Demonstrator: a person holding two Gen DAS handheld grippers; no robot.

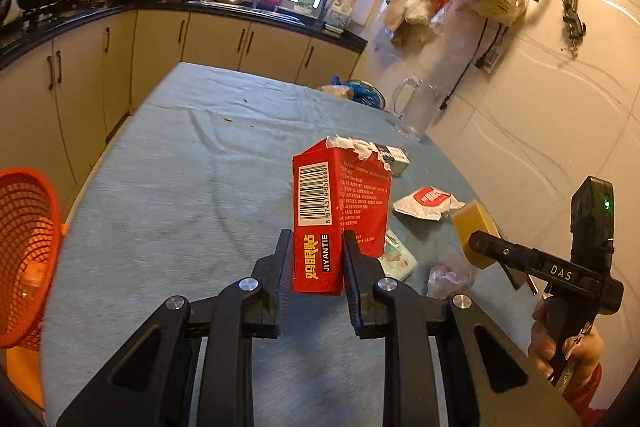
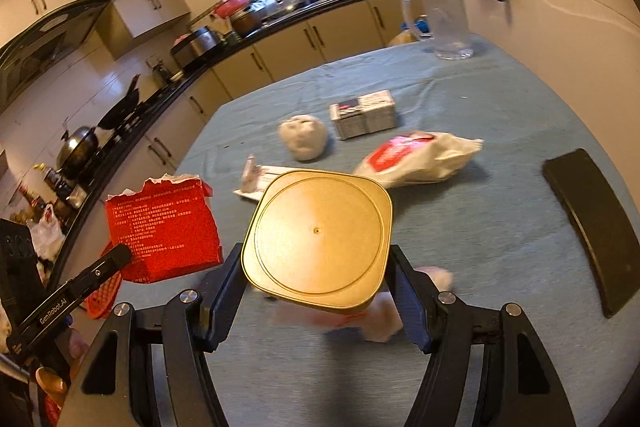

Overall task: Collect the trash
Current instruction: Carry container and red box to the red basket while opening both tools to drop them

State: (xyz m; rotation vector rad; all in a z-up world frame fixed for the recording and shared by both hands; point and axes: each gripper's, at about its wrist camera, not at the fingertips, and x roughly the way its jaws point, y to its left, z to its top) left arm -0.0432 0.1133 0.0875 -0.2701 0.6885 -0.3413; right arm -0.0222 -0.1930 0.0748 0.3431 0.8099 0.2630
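My left gripper (image 1: 317,239) is shut on a red carton (image 1: 340,195) with a torn top, held upright above the blue-grey tablecloth (image 1: 180,167). In the right wrist view the same red carton (image 2: 164,231) hangs at the left over an orange mesh basket (image 2: 104,291). That orange basket (image 1: 24,247) sits at the table's left edge. My right gripper (image 2: 316,255) is shut on a gold square container (image 2: 316,231), gripped by its sides and lifted off the cloth. From the left wrist view the right gripper (image 1: 480,247) and gold container (image 1: 474,223) are at the right.
On the cloth lie a white-and-red wrapper (image 2: 416,159), a small grey box (image 2: 364,115), a crumpled tissue ball (image 2: 304,139), a flat paper packet (image 2: 260,179) and a blurred plastic wrapper (image 2: 380,319). A black flat object (image 2: 592,227) lies at the right, a glass pitcher (image 2: 444,23) at the far edge.
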